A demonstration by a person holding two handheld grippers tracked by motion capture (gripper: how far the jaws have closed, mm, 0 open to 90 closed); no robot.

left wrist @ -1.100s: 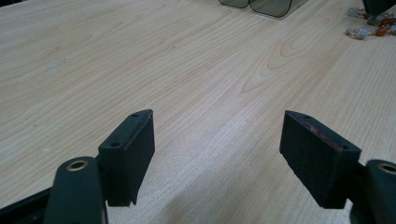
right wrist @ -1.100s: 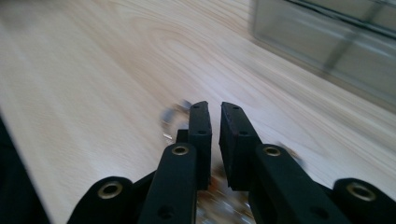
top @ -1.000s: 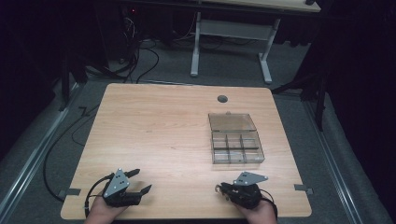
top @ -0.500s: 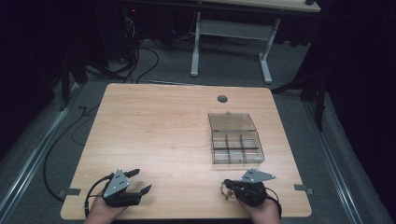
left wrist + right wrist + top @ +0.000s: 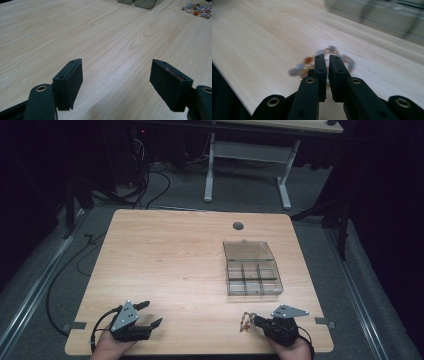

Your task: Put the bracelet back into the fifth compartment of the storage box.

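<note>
A bracelet of mixed coloured beads (image 5: 247, 322) hangs at the tips of my right gripper (image 5: 253, 324) near the table's front edge, right of centre. In the right gripper view the jaws (image 5: 327, 59) stand almost together, having just closed on the bracelet (image 5: 308, 60), whose blurred beads spread to both sides. My left gripper (image 5: 154, 313) rests at the front left, jaws wide apart. The left gripper view shows bare wood between its jaws (image 5: 116, 75) and the bracelet (image 5: 197, 10) far off at the upper right.
A clear plastic compartment box (image 5: 252, 280) with its lid laid open behind it sits on the wooden table (image 5: 165, 255), just beyond my right gripper. A round cable hole (image 5: 238, 226) is near the far edge. Desk legs and cables are on the floor behind.
My right gripper has shifted to the right along the front edge, taking the bracelet with it. The left gripper has stayed put.
</note>
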